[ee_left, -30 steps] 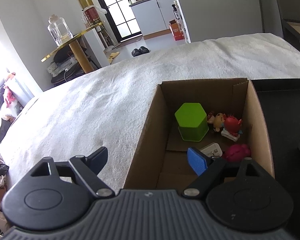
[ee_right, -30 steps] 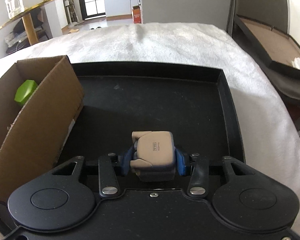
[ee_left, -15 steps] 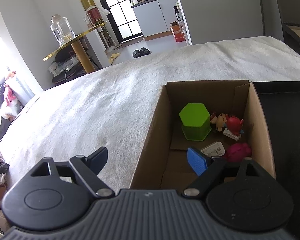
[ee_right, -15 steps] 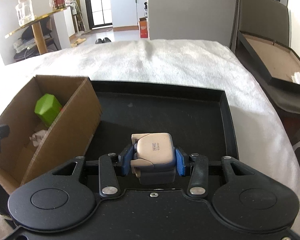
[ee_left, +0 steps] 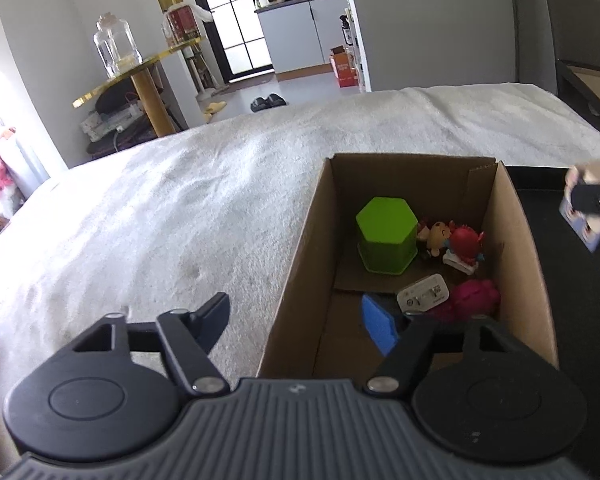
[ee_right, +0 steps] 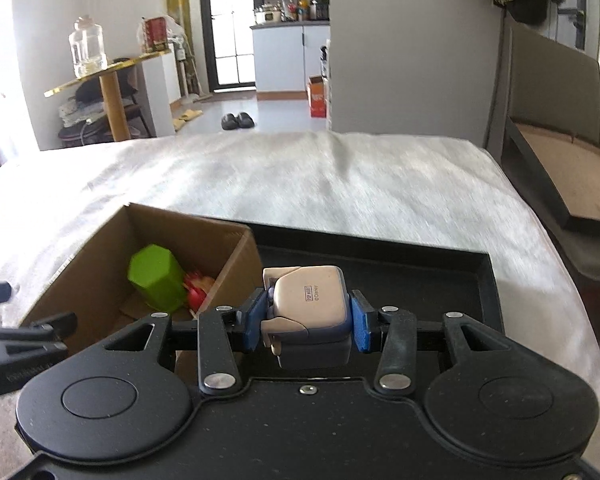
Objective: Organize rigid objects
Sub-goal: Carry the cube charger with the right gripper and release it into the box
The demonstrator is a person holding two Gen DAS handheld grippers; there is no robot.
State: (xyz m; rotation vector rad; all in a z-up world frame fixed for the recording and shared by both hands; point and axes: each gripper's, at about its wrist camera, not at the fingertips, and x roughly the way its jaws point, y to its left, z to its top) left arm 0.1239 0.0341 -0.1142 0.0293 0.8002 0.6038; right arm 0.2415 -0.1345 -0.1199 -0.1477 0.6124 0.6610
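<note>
Above the black tray (ee_right: 440,276), beside the cardboard box (ee_right: 100,252) on the white bed (ee_right: 300,176), your right gripper (ee_right: 306,320) is gripping a beige toy figure (ee_right: 308,300), jaws clamped on its sides. Your left gripper (ee_left: 300,320) is closing its jaws, straddling the box's near-left wall without pressing it. Box is holding a green hexagonal container (ee_left: 386,234) and small figurines (ee_left: 456,242).

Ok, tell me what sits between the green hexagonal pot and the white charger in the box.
Nothing: only bare cardboard floor between the green pot and the white charger, seen in the left wrist view.
</note>
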